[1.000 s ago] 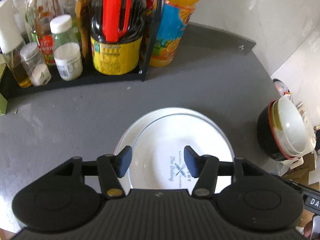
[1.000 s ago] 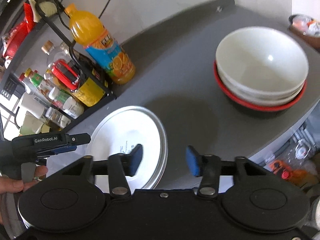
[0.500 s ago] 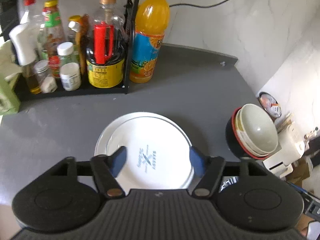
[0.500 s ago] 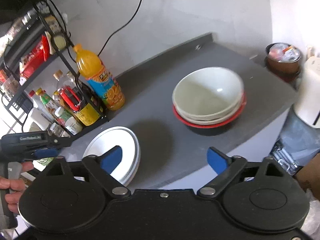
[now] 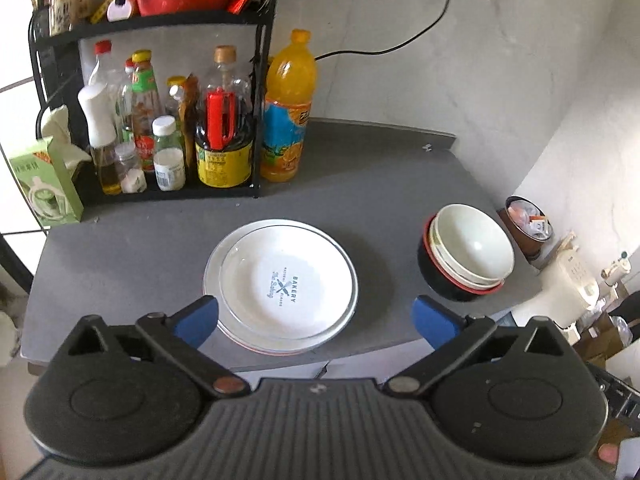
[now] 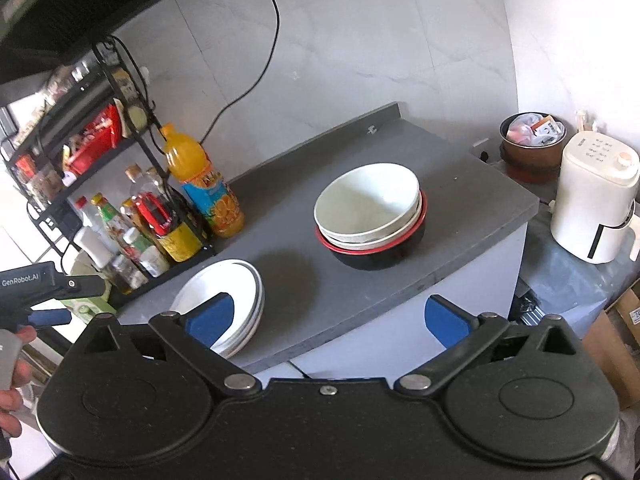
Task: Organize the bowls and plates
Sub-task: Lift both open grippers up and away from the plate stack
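A stack of white plates (image 5: pixel 286 286) (image 6: pixel 236 292), the top one printed "BAKERY", lies near the front edge of the grey counter (image 5: pixel 368 184). To its right stands a stack of nested bowls (image 5: pixel 466 254) (image 6: pixel 370 212), white ones inside a black bowl with a red rim. My left gripper (image 5: pixel 314 322) hangs open, high above the counter's front edge, nothing between its blue pads. My right gripper (image 6: pixel 326 320) is open too, pulled back off the counter's front right, holding nothing. In the right wrist view the left gripper (image 6: pixel 48 300) shows at the far left in a hand.
A black rack (image 5: pixel 160 92) of sauce bottles and jars stands at the back left, an orange juice bottle (image 5: pixel 286 108) beside it. A green carton (image 5: pixel 44 184) sits at the left edge. A white appliance (image 6: pixel 596 208) and a brown bin (image 6: pixel 532 148) stand right of the counter.
Both grippers have drawn up and back from the counter and their jaws have spread wide. Plates and bowls have stayed in their stacks.
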### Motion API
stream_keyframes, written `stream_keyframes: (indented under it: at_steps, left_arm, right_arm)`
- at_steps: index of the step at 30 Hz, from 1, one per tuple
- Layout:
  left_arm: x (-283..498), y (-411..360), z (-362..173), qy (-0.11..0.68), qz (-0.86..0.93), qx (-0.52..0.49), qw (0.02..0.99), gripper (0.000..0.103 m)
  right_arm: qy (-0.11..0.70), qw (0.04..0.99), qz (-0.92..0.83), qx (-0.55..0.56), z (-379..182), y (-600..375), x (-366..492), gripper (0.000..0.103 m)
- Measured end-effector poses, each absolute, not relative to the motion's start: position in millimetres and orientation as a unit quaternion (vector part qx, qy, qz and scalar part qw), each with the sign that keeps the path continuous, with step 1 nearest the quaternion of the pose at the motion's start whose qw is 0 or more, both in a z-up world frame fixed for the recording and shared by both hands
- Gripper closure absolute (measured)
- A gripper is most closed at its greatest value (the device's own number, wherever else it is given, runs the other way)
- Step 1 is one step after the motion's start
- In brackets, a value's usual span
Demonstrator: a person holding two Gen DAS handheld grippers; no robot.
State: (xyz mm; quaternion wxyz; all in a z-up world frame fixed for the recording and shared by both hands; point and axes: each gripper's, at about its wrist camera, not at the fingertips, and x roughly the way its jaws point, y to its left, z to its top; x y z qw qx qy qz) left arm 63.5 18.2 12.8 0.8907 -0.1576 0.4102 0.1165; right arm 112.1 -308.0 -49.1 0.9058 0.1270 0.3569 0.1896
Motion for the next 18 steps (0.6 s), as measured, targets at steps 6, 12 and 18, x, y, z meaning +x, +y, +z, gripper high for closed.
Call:
stream_keyframes:
  at_steps: [6, 12, 18]
  left_arm:
    - [54.0, 9.0, 20.3, 0.409, 0.103, -0.141, 0.896, 0.0]
    - [48.3, 14.9, 25.6, 0.399, 0.086, -0.139, 0.902, 0.0]
    - [45.0, 35.3, 34.6, 0.391, 0.071, -0.146, 0.906, 0.0]
  right_arm:
    - [0.339, 0.914, 0.184, 0.127, -41.4, -312.7, 95.0, 0.0]
    - [0.329, 0.922, 0.17, 0.111, -36.1, -305.3, 86.2, 0.0]
    - [0.326, 0.927, 0.149, 0.113, -27.2, -293.9, 79.9, 0.0]
